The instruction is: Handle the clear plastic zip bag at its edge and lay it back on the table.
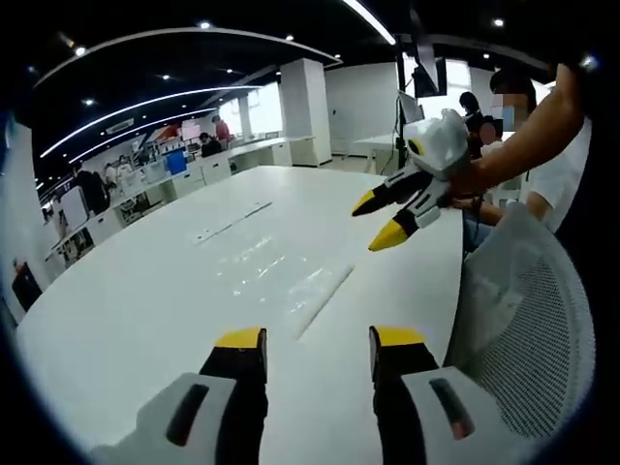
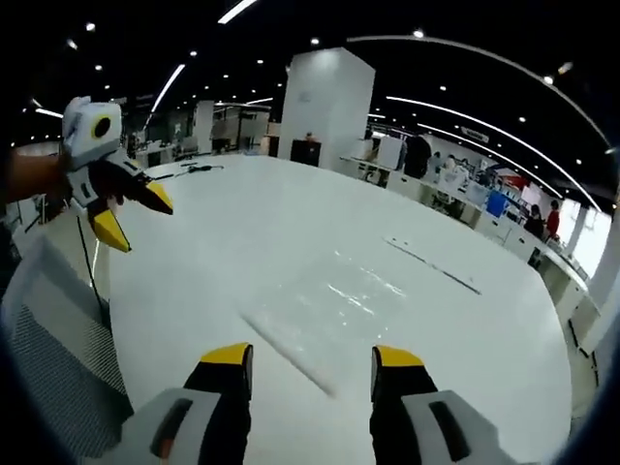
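Two claws hang above a broad white surface, each with black jaws tipped in yellow. In the left gripper view, the left claw has its jaws spread wide and holds nothing; the clear plastic zip bag lies flat on the surface just ahead of its tips, apart from them, with its long zip edge running toward the claw. The right claw comes in from the right of that view, held in a person's hand, its jaws parted and empty, raised above the surface and well apart from the bag. In the right gripper view, the right claw is spread over the bag, which rests flat on the surface, while the left claw hovers at the far left, jaws parted. A grey mesh chair back stands beside the surface edge.
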